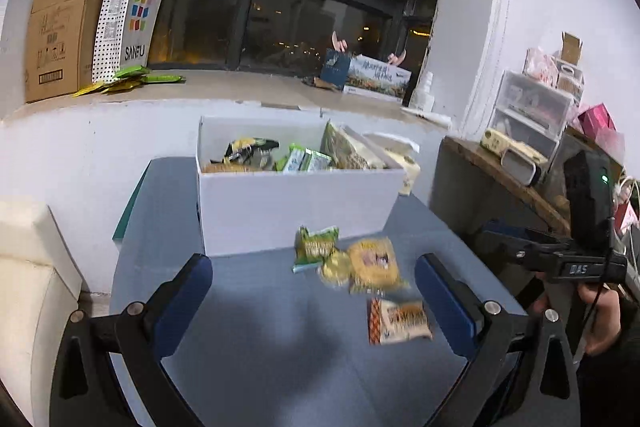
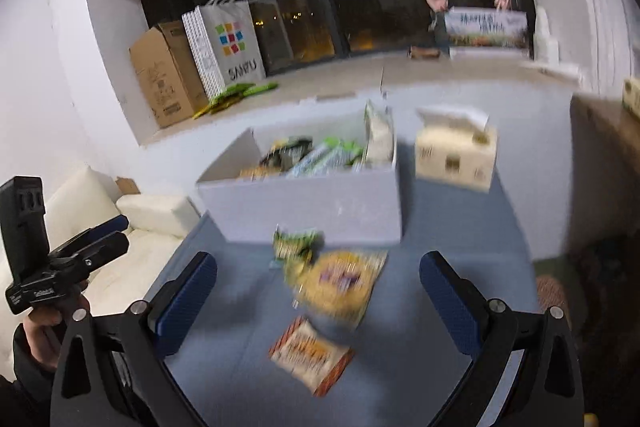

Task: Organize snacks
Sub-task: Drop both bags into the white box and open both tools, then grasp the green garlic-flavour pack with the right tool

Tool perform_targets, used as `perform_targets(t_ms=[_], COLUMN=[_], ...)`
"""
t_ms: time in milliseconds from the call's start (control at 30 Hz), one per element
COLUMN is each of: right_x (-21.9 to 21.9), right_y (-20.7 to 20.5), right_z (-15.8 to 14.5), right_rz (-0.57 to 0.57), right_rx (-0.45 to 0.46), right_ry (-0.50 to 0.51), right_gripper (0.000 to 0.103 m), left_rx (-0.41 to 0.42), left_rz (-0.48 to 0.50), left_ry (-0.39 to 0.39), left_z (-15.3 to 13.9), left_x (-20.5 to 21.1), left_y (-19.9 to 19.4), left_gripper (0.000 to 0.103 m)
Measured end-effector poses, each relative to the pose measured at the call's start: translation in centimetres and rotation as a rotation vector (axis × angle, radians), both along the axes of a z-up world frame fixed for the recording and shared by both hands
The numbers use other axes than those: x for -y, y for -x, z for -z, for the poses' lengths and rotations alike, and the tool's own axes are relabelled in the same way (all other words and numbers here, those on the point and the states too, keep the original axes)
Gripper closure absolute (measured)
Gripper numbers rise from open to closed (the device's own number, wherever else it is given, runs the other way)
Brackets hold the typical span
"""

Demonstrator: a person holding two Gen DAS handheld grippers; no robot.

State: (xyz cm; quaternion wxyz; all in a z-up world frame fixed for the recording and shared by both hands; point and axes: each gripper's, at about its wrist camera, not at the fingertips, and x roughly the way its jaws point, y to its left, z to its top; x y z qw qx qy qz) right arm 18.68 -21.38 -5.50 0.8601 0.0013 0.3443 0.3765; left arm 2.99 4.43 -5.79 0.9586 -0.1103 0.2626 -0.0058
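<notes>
Left cam: left gripper (image 1: 314, 285) is spread wide, nothing in it, hovering over the blue table (image 1: 248, 327). Loose snacks (image 1: 352, 263) lie just in front of the white box (image 1: 296, 203), which has more packets inside.

Right cam, blurry: right gripper (image 2: 318, 291) also wide open and empty, above the same snacks (image 2: 332, 283). Tissue box (image 2: 456, 155) sits beside the box (image 2: 312, 205).

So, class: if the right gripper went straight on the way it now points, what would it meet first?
Probably the yellow snack packet lying between the open right gripper and the white box; depth is blurred.
</notes>
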Motion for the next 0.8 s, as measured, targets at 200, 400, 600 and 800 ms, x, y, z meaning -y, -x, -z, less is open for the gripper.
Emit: perform_targets(t_ms=[200, 400, 600, 800], right_x=[-2.1, -5.3, -10.3, -14.1], right_y=[0.2, -0.4, -3.4, -6.8], right_z=[1.5, 2.3, 4.4, 7.6], right_rz=[-0.052, -0.112, -0.172, -0.179], right_rx=[-0.02, -0.016, -0.066, -0.155], right_ry=[0.026, 0.082, 0.166, 0.242], right_gripper=[0.0, 0.0, 0.0, 0.0], left_rx=[-0.016, -0.004, -0.008, -0.017], left_rz=[-0.001, -0.002, 0.007, 0.006], left_ry=[0.002, 0.006, 0.01, 0.012], left_z=[0.3, -0.2, 0.0, 0.5], left_x=[0.4, 0.3, 0.6, 0.5], left_y=[1.1, 1.7, 2.2, 2.3], left_gripper=[0.0, 0.0, 0.0, 0.0])
